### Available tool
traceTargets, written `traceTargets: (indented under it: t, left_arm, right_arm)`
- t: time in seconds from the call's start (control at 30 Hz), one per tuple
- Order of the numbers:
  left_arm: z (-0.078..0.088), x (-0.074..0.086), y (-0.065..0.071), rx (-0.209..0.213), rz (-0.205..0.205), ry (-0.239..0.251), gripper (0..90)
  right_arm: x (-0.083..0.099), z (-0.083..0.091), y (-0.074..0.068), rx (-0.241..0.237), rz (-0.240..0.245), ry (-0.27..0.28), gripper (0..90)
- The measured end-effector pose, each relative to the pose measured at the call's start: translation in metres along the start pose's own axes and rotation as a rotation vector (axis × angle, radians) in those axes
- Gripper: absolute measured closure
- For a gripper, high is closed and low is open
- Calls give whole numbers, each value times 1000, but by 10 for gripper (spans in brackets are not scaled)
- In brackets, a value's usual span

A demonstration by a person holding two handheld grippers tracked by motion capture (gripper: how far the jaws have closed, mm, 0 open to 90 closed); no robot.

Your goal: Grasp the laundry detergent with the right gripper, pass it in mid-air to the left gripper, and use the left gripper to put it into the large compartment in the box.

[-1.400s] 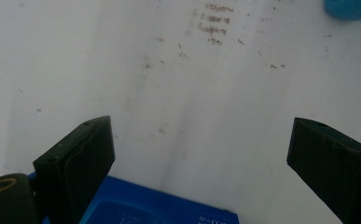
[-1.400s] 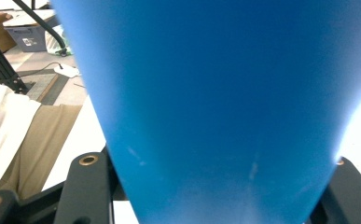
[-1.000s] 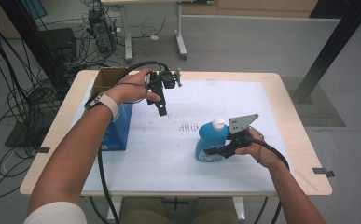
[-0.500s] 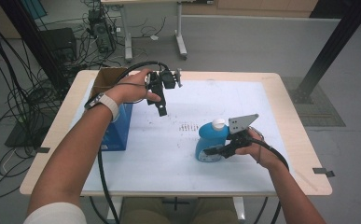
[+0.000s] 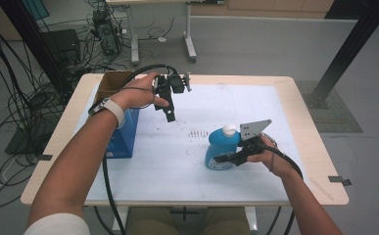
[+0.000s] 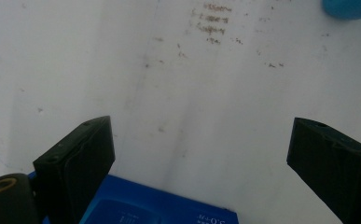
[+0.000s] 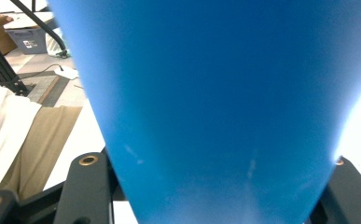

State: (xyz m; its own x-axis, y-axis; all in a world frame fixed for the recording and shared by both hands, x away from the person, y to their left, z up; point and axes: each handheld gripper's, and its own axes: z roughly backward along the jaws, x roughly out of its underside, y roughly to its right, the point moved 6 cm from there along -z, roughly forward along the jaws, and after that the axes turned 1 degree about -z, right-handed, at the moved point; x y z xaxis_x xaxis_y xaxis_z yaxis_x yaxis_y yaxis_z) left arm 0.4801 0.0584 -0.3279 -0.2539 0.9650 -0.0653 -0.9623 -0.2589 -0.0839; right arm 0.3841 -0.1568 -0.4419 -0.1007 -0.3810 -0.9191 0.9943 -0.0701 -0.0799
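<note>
A blue bottle [image 5: 220, 147] with a white cap stands upright right of the table's middle. My right gripper [image 5: 225, 158] comes in from the right and is shut on the bottle's lower body. In the right gripper view the blue bottle [image 7: 215, 93] sits pressed between both black jaws. My left gripper [image 5: 170, 116] hangs in the air above the back left of the white sheet, pointing down. Its jaws stand wide apart in the left gripper view, so the left gripper [image 6: 201, 158] is open with nothing between them. An edge of the bottle [image 6: 350, 7] shows far off.
A blue box [image 5: 123, 132] with an open cardboard top stands at the table's left, under the left forearm. Its blue edge [image 6: 159, 210] lies below the left jaws. A white sheet [image 5: 177, 161] with small dark specks [image 5: 196, 133] covers the table. Cables trail from both grippers.
</note>
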Motion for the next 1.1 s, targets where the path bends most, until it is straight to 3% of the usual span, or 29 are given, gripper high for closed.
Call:
traceTargets:
  t: [0.5, 0.73, 1.1]
  left_arm:
    - [14, 2, 14, -13, -17, 24, 65]
    - [25, 4, 24, -35, -34, 46, 65]
    - [40, 5, 41, -52, -59, 78, 65]
  right_arm:
    - [-2, 0, 0, 13, 8, -11, 419]
    - [-2, 3, 1, 25, -32, 9, 422]
    - [-14, 9, -5, 34, -41, 0, 423]
